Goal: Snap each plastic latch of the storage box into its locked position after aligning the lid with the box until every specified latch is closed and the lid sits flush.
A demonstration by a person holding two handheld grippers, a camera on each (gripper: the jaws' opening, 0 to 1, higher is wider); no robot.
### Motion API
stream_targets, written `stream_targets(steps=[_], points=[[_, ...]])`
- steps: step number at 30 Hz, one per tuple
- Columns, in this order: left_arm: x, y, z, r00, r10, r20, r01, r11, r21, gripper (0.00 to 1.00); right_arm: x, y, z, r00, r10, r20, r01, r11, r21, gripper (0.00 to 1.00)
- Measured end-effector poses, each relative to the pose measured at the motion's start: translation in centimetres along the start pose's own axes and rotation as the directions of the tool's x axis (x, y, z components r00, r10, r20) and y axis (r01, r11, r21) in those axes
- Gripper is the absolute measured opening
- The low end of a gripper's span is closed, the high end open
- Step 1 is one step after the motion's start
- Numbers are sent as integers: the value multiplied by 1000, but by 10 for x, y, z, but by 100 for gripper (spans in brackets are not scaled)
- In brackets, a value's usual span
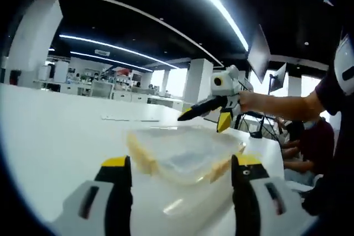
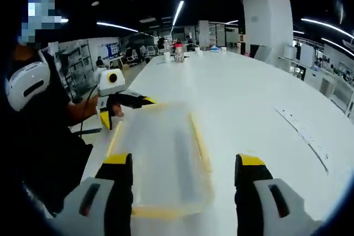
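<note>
Currently, entries by item, all placed relative to the storage box:
Storage box (image 1: 185, 161) (image 2: 160, 158): clear plastic with yellow edging, lying on the white tabletop (image 1: 55, 136) (image 2: 249, 103); its lid (image 1: 182, 150) rests on top.
Box contents: nothing can be made out through the plastic; cannot tell whether it holds anything.
Latches: yellow strips along the long sides (image 2: 200, 142); locked or unlocked cannot be told, the view is blurred.
Left hand-held gripper (image 1: 180, 172) (image 2: 119, 109): jaws wide apart in the left gripper view, straddling the near end of the box, gripping nothing; in the right gripper view it sits at the box's far-left corner.
Right hand-held gripper (image 2: 182, 172) (image 1: 207, 115): jaws spread wide around the near end of the box, holding nothing; in the left gripper view it hangs just above the box's far end.
Person's arm (image 1: 282, 104): reaches toward the box behind the right hand-held gripper.
</note>
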State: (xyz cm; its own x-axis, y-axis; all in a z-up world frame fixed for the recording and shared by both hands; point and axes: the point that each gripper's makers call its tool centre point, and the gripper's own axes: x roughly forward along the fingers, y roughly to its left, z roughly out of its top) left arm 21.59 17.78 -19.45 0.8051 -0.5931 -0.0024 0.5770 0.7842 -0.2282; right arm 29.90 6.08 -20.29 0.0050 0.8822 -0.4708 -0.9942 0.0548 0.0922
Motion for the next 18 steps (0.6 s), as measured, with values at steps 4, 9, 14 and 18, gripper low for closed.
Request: stream_targets(steps=[4, 9, 14, 18], points=[[0, 2, 10, 1000, -2, 28, 1, 1000, 15, 83, -9, -2, -5, 997, -47, 63, 45, 999, 25, 81], [5, 3, 13, 1000, 11, 27, -12, 999, 36, 92, -24, -13, -4, 977, -150, 149, 141, 988, 69, 86], [10, 10, 8, 999, 47, -12, -46, 998, 39, 98, -38, -18, -8, 944, -283, 171, 282, 959, 32, 89], [9, 12, 8, 998, 56, -27, -54, 998, 37, 97, -44, -9, -10, 911, -355, 211, 350, 935, 61, 92]])
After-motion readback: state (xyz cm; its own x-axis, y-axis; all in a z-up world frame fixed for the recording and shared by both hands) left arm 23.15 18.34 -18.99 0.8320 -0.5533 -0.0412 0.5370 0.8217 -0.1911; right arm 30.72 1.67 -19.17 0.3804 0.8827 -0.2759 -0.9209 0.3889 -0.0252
